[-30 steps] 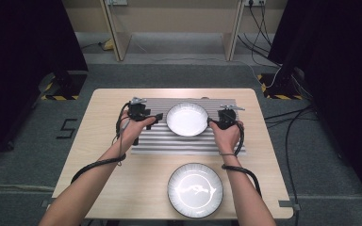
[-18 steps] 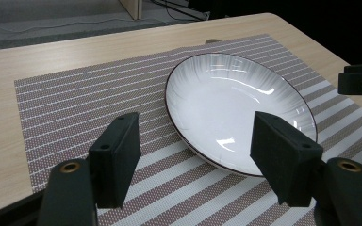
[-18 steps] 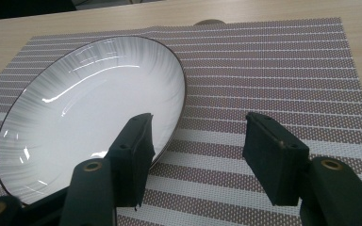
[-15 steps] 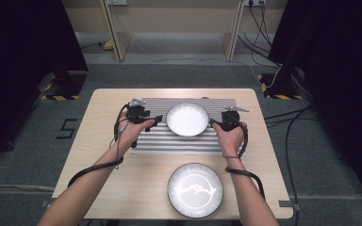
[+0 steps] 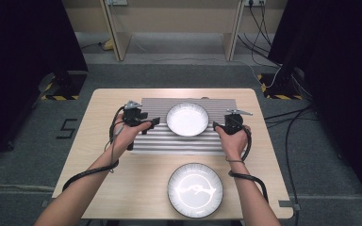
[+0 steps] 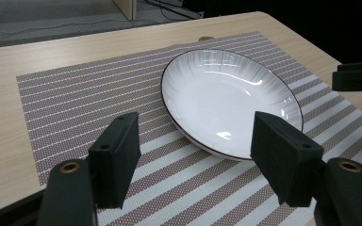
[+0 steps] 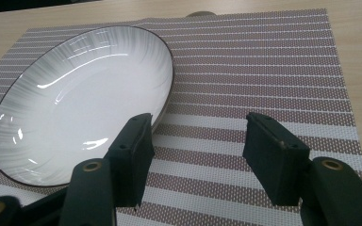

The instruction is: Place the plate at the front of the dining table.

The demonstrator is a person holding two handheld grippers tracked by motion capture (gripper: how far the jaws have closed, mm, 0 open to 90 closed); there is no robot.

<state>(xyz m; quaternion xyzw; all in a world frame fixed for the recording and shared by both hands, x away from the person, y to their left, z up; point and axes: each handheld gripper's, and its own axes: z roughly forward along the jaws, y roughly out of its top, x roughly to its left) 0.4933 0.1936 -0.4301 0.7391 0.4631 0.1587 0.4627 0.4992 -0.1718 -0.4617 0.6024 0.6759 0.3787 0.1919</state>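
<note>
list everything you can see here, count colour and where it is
round white plate with dark rim: 1, white, on the striped mat between the two tools
round white plate with grey marking: 1, white, near edge of the table, off the mat
striped woven placemat: 1, brown and white, far middle of the table
light wooden table: 1, beige, on grey floor
left tool: 1, black, open, left of the mat plate
right tool: 1, black, open, right of it
hands: 2, one on each tool

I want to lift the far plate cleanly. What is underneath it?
The plate sits on the striped placemat, which lies on the wooden table. The mat directly beneath the plate is covered, so anything there is hidden.
</note>
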